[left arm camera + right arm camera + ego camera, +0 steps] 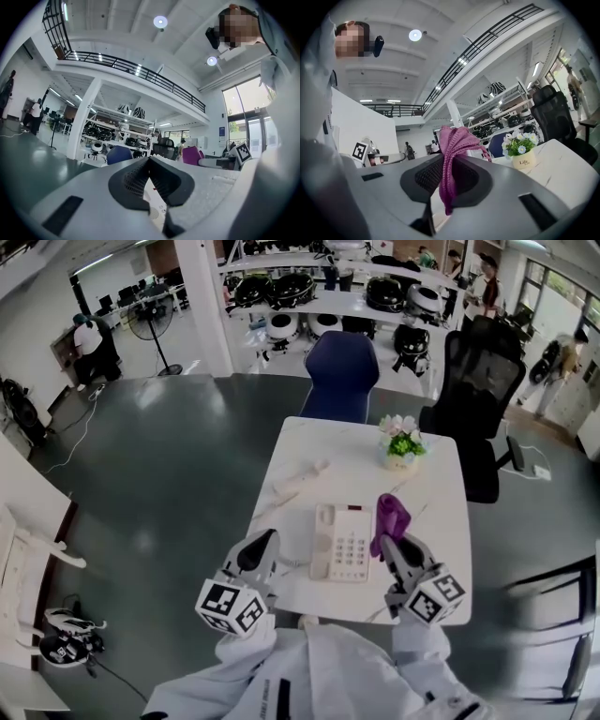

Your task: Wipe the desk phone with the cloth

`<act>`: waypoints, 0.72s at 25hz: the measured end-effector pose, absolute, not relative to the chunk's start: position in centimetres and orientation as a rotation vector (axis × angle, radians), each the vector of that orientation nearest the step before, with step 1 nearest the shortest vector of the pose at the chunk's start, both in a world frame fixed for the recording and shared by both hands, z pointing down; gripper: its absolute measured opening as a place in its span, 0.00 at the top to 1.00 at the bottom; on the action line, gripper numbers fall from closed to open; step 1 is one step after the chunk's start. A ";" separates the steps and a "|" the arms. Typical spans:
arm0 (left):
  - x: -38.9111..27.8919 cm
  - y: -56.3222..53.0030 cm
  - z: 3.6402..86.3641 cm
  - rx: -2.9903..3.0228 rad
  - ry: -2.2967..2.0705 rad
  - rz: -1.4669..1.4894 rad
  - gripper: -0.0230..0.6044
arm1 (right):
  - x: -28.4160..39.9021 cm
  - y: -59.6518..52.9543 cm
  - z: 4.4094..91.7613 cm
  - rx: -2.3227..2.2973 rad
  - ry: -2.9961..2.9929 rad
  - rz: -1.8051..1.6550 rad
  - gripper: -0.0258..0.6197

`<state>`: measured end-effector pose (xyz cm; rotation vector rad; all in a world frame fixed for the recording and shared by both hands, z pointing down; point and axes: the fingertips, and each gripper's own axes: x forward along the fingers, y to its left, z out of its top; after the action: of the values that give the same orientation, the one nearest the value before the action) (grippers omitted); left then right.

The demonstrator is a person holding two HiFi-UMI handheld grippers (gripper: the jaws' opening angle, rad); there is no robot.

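Now, right claw pointing forward beside desk phone, gripping purple cloth, left claw likewise, closed.

1. The desk phone is seen in the head view as a white, flat unit laid on the white table, near its front edge; the handset is seated in the cradle on its left side, and a keypad of pale buttons is set on its right
2. The cloth is purple and knitted; it is pinched between the jaws of the right gripper, bunched upright above them with a tail hung below, and in the head view it is held just beside the phone's right edge
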<state>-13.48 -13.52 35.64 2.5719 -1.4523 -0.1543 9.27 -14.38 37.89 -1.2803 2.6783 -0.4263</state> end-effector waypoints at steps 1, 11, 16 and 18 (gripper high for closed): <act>-13.6 -13.6 35.6 2.571 -1.455 -0.157 0.97 | 9.4 -14.4 37.9 -1.288 2.677 -0.423 0.90; -14.3 -13.7 35.7 2.564 -1.486 -0.135 0.97 | 9.6 -14.6 37.9 -1.344 2.704 -0.367 0.90; -14.6 -13.7 35.7 2.565 -1.498 -0.119 0.97 | 9.8 -14.4 38.2 -1.373 2.720 -0.356 0.90; -14.8 -13.7 35.8 2.565 -1.501 -0.111 0.97 | 9.7 -14.4 38.5 -1.376 2.723 -0.359 0.90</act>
<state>-14.78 -13.68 35.76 2.5654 -1.5015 -0.1114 9.73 -14.37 38.49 -1.3762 2.7234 -0.3594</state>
